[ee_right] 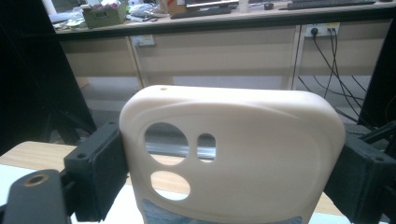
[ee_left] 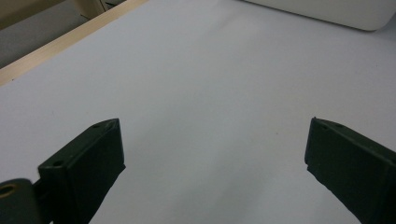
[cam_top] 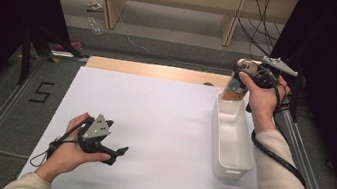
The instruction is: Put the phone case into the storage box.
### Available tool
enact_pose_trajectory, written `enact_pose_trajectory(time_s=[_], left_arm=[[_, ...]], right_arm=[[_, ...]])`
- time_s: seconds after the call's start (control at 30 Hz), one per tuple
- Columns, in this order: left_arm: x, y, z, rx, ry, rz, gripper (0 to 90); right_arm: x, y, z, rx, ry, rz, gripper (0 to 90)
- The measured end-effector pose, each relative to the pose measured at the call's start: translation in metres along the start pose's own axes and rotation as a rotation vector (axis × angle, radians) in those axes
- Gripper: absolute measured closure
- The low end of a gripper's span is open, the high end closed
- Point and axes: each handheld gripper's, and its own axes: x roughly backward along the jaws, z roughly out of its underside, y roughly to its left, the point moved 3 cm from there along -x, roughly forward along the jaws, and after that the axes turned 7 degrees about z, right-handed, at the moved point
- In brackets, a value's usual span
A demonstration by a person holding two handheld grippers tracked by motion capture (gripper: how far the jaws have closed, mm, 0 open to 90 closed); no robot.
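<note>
Wide bare white table (cam_top: 152,122) between the hands — sole obstacle, the white bin (cam_top: 230,139) along its right edge.

Showing on the table — one white bin (cam_top: 232,139), one cream phone case (ee_right: 233,154) — with two grippers, left (cam_top: 120,151) and right (cam_top: 241,70), being held above it.

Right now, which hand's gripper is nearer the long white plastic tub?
Right. The right gripper holds a cream phone case just above the white plastic tub's far end; the left gripper rests far across the table, open.
</note>
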Motion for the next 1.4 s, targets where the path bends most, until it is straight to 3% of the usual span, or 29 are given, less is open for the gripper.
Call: enact_pose_trajectory(time_s=[1.4], left_arm=[[0.001, 0.0, 0.0, 0.002, -0.002, 0.003, 4.2]], right_arm=[[-0.019, 0.004, 0.005, 0.011, 0.033, 0.028, 12.6]])
